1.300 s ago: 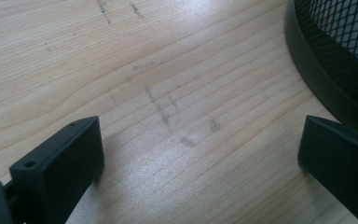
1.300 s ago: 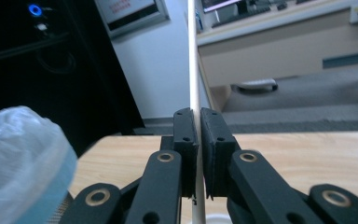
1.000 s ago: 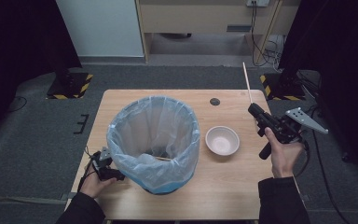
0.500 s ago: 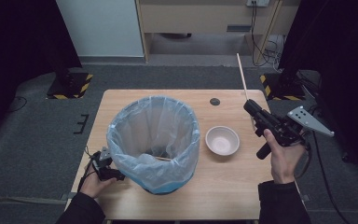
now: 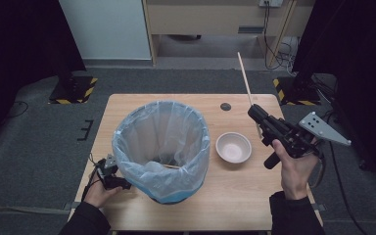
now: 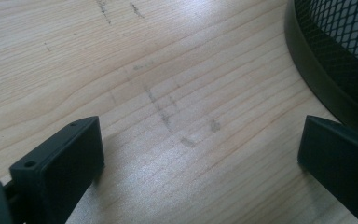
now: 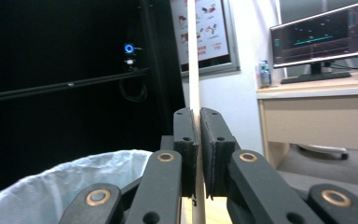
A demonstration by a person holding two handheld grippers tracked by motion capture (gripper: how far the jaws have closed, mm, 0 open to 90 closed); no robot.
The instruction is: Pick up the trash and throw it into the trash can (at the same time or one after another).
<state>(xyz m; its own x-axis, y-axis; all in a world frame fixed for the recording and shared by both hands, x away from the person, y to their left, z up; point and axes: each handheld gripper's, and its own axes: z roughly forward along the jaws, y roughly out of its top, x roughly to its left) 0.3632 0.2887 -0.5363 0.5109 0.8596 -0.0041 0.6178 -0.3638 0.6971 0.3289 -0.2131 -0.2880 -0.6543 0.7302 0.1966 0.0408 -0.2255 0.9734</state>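
The right claw (image 5: 258, 113) is clamped tight on a thin wooden stick (image 5: 245, 78); in the right gripper view its two black pads press the stick (image 7: 194, 70) from either side with no gap left. The left claw (image 5: 111, 172) stands wide open on the worktop (image 5: 235, 196), jaws far apart and bare wood between them, holding nothing; it sits just beside the base of the bin (image 5: 162, 147).

The stick points up and away from the person, tilted slightly to the left in the high view, its long axis running from the claw past the far edge of the worktop. It hangs in the air over the right end of the worktop, beyond the white bowl (image 5: 233, 147).

The bowl lies between the lined bin and the right hand (image 5: 293, 169). Bare wood lies in front of the bowl
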